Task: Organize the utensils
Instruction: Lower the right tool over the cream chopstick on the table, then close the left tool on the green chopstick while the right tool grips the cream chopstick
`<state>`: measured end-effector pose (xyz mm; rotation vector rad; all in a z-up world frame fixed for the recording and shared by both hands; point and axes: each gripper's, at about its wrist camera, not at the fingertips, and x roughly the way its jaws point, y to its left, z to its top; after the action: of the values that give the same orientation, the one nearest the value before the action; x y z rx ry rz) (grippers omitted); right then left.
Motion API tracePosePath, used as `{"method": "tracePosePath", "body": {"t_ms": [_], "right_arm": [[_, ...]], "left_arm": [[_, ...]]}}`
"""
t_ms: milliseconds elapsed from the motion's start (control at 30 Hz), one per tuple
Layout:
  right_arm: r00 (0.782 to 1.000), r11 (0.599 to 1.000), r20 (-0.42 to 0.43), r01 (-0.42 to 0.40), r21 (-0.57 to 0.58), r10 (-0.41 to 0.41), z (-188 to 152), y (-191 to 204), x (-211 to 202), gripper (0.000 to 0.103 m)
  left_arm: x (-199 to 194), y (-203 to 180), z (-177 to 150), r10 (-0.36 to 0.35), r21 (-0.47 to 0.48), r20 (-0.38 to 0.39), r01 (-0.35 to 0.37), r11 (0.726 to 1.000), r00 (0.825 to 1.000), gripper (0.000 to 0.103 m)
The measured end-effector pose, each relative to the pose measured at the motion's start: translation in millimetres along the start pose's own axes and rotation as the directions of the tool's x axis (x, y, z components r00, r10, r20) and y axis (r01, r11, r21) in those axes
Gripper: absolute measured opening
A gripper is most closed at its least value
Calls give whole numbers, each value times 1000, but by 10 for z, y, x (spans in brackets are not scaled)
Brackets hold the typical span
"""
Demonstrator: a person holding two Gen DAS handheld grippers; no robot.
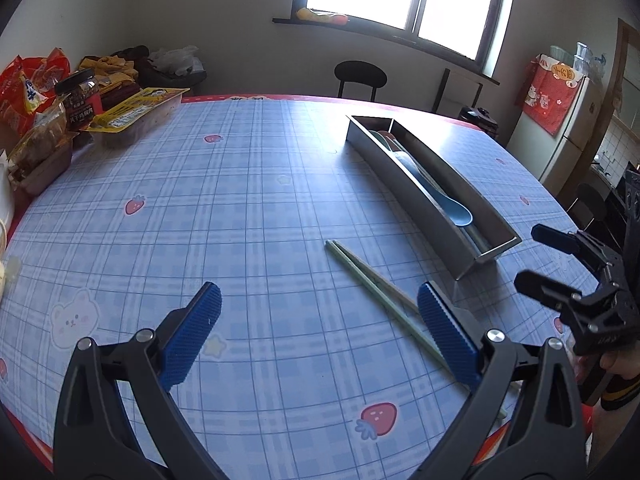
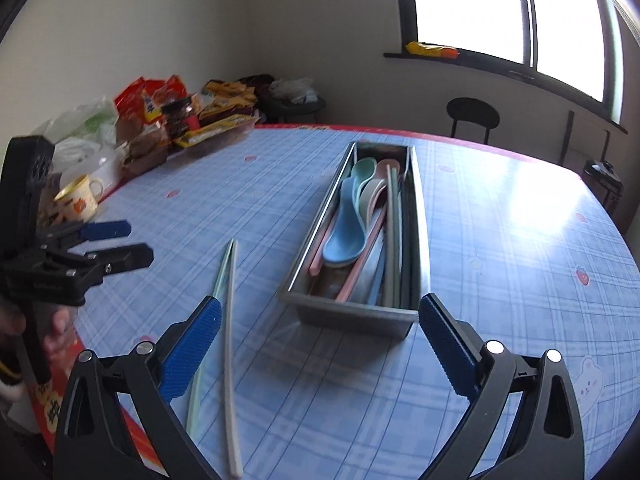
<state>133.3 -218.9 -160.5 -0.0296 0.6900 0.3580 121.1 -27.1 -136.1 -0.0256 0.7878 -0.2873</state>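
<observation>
A pair of pale green chopsticks (image 1: pixel 372 280) lies loose on the blue checked tablecloth, beside the long metal tray (image 1: pixel 400 190). The tray (image 2: pixel 352 316) holds a blue spoon (image 2: pixel 344 236), other pastel spoons and several chopsticks. My left gripper (image 1: pixel 320 300) is open above the cloth, its right pad just over the loose chopsticks' near part, with nothing between its fingers. My right gripper (image 2: pixel 320 304) is open too, in front of the tray's near end, and the loose chopsticks (image 2: pixel 230 300) run past its left pad. Each gripper shows in the other view: the right gripper (image 1: pixel 534 258), the left gripper (image 2: pixel 140 242).
Snack packets and a dark jar (image 1: pixel 78 92) crowd the table's far left corner. A patterned mug (image 2: pixel 78 200) stands near the left edge. A black chair (image 1: pixel 360 76) sits behind the table under the window, a fridge (image 1: pixel 568 132) at the right. A hand (image 1: pixel 616 360) holds the right gripper.
</observation>
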Motion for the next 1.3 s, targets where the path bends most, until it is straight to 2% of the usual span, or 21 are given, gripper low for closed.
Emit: {"method": "tracePosePath", "body": {"t_ms": [67,167,300,500,600,733,800,867,967,1100,1300], "right_arm": [[999,1000,-41,-18,-16,18,-52,40,22,74],[996,998,-78,-49,-44,45,-111,120,40,63],[989,989,-132,-84,-120,68,-181,301,107,54],[983,972,-180,-85,-219,45,-278,502,211,42],[982,971,-183,-90,-223,49,-261,497,227,37],[979,964,-198,-101,-247,52,-252,535,268,25],[978,961,-201,-109,-255,58,-246,565,286,22],[976,962,-205,-124,-245,73,-242,556,292,19],[977,974,-204,-110,-198,69,-221,457,305,9],[977,989,-200,-102,-108,79,-205,291,303,7],[976,991,-199,-110,-78,92,-217,233,292,7]], "left_arm": [[-8,-8,-28,-1,-3,-5,1,1000,1000,97],[-25,-16,-66,-3,-12,-10,2,1000,1000,97],[-53,-61,-156,-2,4,-17,2,1000,1000,97],[-39,-91,-196,1,13,-20,-1,1000,1000,97],[-22,-106,-192,-5,10,-22,5,1000,1000,97],[22,-165,-175,-6,19,-28,6,1000,1000,97],[49,-200,-171,-4,26,-32,5,1000,999,97],[83,-226,-163,-1,32,-40,2,999,999,97],[145,-291,-160,8,45,-57,-5,999,998,97],[267,-412,-144,27,92,-89,-19,996,996,97],[421,-506,-85,55,130,-118,-39,991,992,97]]}}
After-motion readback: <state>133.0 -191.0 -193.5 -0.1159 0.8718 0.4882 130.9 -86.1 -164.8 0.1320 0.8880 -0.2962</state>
